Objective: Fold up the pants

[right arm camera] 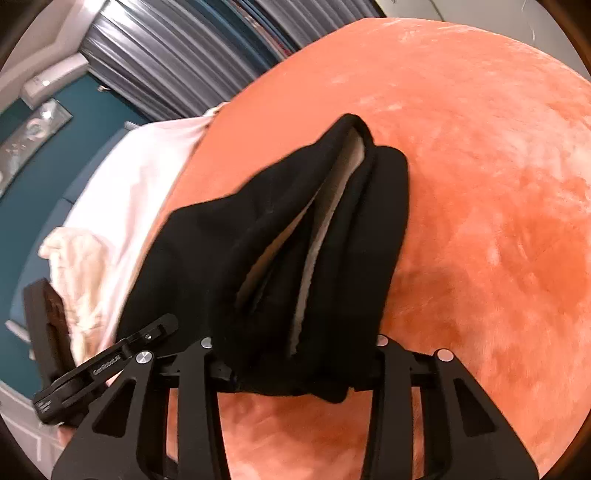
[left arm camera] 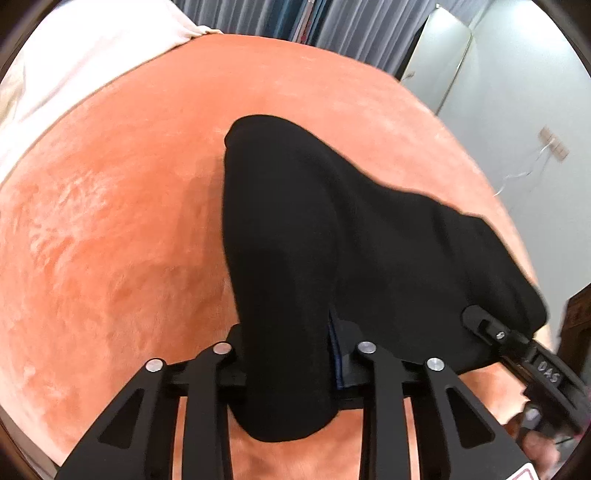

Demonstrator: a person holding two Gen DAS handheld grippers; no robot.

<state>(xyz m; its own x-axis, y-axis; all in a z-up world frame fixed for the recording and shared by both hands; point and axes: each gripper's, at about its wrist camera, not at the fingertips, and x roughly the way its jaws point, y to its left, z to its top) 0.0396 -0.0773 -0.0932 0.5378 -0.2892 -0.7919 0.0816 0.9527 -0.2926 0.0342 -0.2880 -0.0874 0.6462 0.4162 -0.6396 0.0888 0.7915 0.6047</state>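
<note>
White bedding [left arm camera: 55, 74] lies bunched at the far left edge of the bed, beside a wide orange plush blanket [left arm camera: 110, 221] that covers the rest of its surface. The black fleece-lined pants [left arm camera: 295, 240] lie across the middle of this blanket, one end raised off it by both tools. The left gripper [left arm camera: 291, 369] is closed to a narrow gap on a thick fold of the black cloth, which hangs through and below its fingers. A little to its right, the right gripper [right arm camera: 295, 373] is clamped on the neighbouring bunch of the same garment; pale lining [right arm camera: 325, 221] shows along the open edge there. The far end of the pants rests on the blanket. Grey pleated curtains [left arm camera: 351, 22] hang behind the bed, and a pale wall panel [left arm camera: 439, 55] stands at the far right.
</note>
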